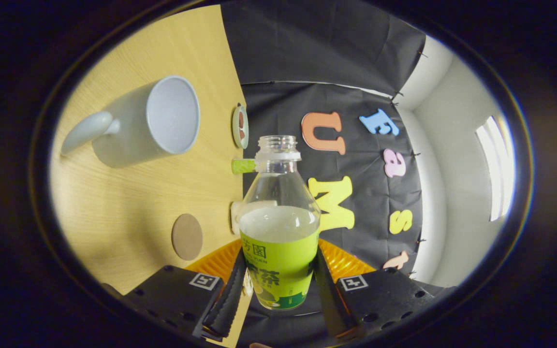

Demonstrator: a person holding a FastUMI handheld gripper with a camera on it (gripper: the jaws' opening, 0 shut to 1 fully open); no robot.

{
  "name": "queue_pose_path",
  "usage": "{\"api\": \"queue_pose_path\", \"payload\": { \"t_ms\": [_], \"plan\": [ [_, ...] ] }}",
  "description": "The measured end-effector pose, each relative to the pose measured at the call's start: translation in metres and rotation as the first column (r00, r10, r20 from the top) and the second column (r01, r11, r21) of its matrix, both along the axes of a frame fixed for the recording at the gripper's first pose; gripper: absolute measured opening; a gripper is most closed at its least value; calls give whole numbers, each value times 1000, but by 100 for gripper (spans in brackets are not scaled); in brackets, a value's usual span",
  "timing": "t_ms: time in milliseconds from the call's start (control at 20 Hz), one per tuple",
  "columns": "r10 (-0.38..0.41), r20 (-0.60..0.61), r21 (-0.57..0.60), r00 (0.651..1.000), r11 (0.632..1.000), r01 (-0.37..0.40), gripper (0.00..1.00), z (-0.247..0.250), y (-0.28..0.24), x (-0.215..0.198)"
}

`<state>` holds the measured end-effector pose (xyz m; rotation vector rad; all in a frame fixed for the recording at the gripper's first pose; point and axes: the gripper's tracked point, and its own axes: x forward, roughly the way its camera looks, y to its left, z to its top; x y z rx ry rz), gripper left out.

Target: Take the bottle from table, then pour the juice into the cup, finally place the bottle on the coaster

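Between the tool's point(278, 285) pinching fingers, an uncapped bottle point(279, 227) half full of juice; mug point(150, 121) empty.

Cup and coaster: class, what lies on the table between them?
In the gripper view, only bare wooden table lies between the cup and the round coaster. The gripper has its fingers shut on the bottle.

gripper point(278, 290) clamped on bottle point(279, 232), both fingers point(227, 299) on its label | bottle uncapped, juice partway up | cup point(155, 121) empty on table point(128, 203) | coaster point(187, 237) beside fingers, bare
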<state>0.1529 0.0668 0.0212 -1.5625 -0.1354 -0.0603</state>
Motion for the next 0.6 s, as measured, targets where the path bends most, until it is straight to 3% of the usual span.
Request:
{"api": "queue_pose_path", "payload": {
  "t_ms": [600],
  "plan": [
    [16,54,-193,998,981,-5,75,18,5,-4]
  ]
}}
